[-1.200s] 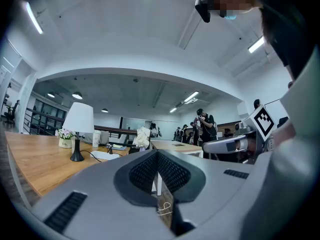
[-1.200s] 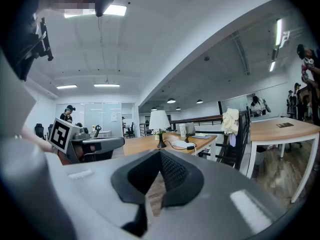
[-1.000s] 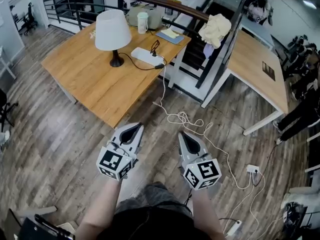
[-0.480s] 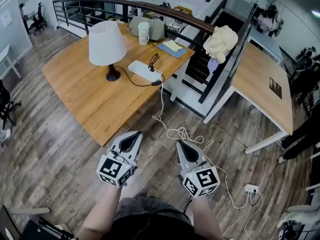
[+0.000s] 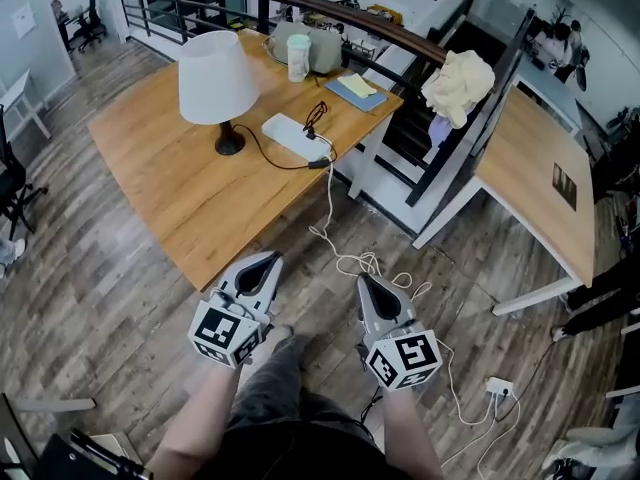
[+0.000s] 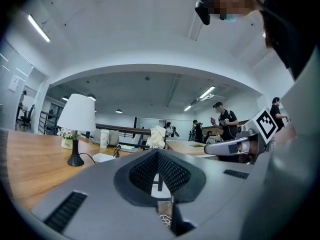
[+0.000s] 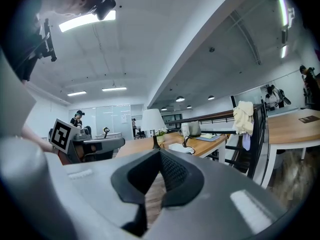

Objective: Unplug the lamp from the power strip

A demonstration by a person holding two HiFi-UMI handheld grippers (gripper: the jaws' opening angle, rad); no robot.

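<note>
A lamp [image 5: 215,76] with a white shade and a black foot stands on the wooden table [image 5: 170,193]. Its black cord curves over to the white power strip [image 5: 290,135] lying to its right, near the table's edge. My left gripper [image 5: 264,260] and right gripper [image 5: 369,283] hang side by side over the floor, short of the table, both shut and empty. The left gripper view shows the lamp [image 6: 76,116] and strip [image 6: 104,157] far ahead. The right gripper view shows the lamp [image 7: 151,120] too.
A white cable [image 5: 345,253] drops from the table's edge and coils on the wood floor ahead of the grippers. A cup [image 5: 298,57], a bag and papers sit at the table's back. Beyond run a dark railing [image 5: 400,43] and a second table [image 5: 540,183]. People stand in the distance.
The table has drawn a little nearer in the head view and a leg has stepped forward below. Both grippers keep the same pose, shut and side by side.
</note>
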